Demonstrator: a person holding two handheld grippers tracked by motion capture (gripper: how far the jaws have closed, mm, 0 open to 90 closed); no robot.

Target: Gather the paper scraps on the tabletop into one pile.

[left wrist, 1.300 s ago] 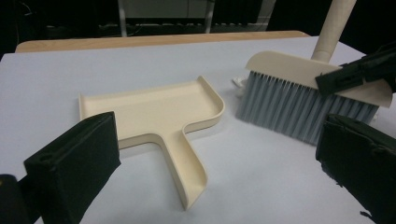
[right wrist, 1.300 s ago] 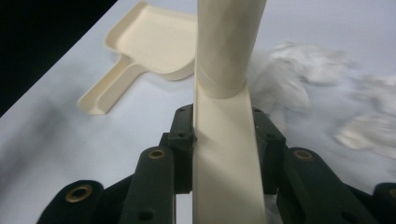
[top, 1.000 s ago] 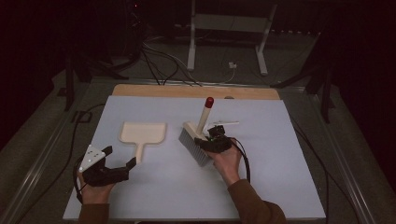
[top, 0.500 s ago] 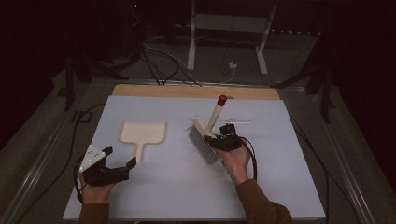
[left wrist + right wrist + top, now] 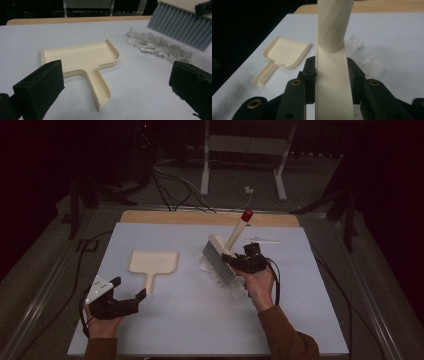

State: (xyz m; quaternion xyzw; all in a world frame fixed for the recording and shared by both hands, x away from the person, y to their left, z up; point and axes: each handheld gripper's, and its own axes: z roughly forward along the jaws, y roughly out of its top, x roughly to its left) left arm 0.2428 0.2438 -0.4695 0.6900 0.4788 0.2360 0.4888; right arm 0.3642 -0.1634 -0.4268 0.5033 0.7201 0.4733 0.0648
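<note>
- While I keep my left claw parked near the dustpan, its jaws wide apart and holding nothing, the right claw has carried the brush up and away from me, compared with a second ago.
- The right claw is clamped shut on the brush's cream back, just below the handle; the red-tipped handle points up toward the far edge of the tabletop.
- The bristles now hang clear above the pile of white scraps, which lies to the right of the dustpan, well apart from it.
- The dustpan lies flat and untouched, its handle toward my left claw.
- I read this lift as setting up a sweep: I would put the brush down on the side of the scraps away from the dustpan, then grip the pan to steady it.
</note>
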